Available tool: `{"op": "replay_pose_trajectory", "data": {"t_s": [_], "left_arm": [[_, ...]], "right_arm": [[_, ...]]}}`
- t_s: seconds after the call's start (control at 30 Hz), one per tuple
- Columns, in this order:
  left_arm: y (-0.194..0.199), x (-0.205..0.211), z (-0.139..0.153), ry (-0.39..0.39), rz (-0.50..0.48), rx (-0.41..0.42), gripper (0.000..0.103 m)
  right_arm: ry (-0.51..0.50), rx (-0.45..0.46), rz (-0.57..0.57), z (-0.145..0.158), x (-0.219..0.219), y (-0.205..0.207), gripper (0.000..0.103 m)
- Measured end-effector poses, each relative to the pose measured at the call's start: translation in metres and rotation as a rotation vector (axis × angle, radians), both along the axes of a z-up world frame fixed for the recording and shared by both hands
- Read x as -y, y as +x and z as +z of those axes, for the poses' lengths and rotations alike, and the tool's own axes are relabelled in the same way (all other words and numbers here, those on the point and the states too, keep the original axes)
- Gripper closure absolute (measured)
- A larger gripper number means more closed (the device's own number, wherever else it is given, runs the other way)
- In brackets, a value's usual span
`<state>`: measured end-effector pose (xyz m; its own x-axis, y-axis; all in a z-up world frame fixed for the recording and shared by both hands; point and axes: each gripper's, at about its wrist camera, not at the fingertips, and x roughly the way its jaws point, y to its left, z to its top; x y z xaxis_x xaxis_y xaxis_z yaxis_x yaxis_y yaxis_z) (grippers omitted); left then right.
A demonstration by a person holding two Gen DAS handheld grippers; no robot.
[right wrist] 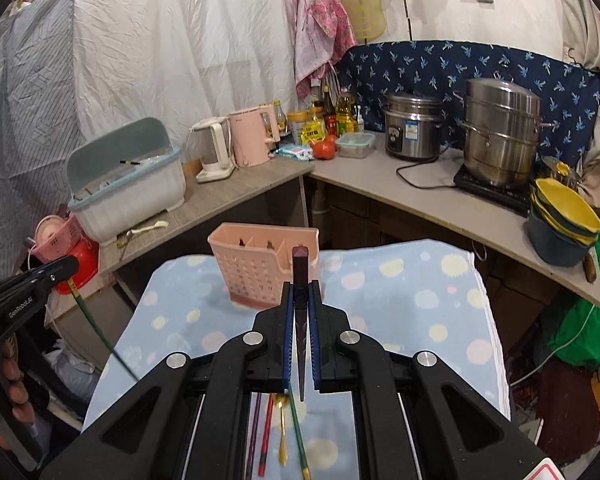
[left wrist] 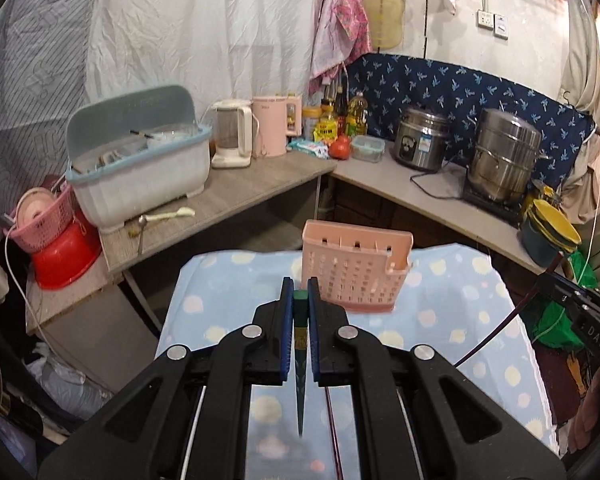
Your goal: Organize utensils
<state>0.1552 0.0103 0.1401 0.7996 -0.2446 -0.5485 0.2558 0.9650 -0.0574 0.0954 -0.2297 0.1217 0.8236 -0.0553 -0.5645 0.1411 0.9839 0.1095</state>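
Here each gripper point(left wrist: 299, 286) point(right wrist: 301, 286) clamps a chopstick point(left wrist: 300, 312) point(right wrist: 300, 264) before the caddy point(left wrist: 356, 268).

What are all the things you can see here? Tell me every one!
pink utensil holder: one, on the blue dotted cloth.
green chopstick: one, in the left gripper.
dark purple chopstick: one, in the right gripper.
loose utensils: purple, red and green chopsticks and a gold spoon, on the cloth.
dish box: one, white and blue, on the counter.
steel pots: two, back right.
left gripper: black, shut.
right gripper: black, shut.
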Motion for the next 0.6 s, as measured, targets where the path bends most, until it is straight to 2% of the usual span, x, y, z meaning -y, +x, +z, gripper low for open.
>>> {"op": "replay_pose_trajectory", "data": {"t_s": [0.13, 0.27, 0.6], "left_arm": [[0.024, 0.011, 0.025, -0.017, 0.0, 0.042, 0.096], [0.054, 0.024, 0.051, -0.025, 0.005, 0.085, 0.096], [0.129, 0.06, 0.099, -0.06, 0.012, 0.171, 0.099]], "right_arm": [[0.027, 0.034, 0.006, 0.016, 0.006, 0.029, 0.096], [0.003, 0.068, -0.003, 0.034, 0.007, 0.06, 0.096], [-0.015, 0.118, -0.007, 0.055, 0.009, 0.138, 0.096]]}}
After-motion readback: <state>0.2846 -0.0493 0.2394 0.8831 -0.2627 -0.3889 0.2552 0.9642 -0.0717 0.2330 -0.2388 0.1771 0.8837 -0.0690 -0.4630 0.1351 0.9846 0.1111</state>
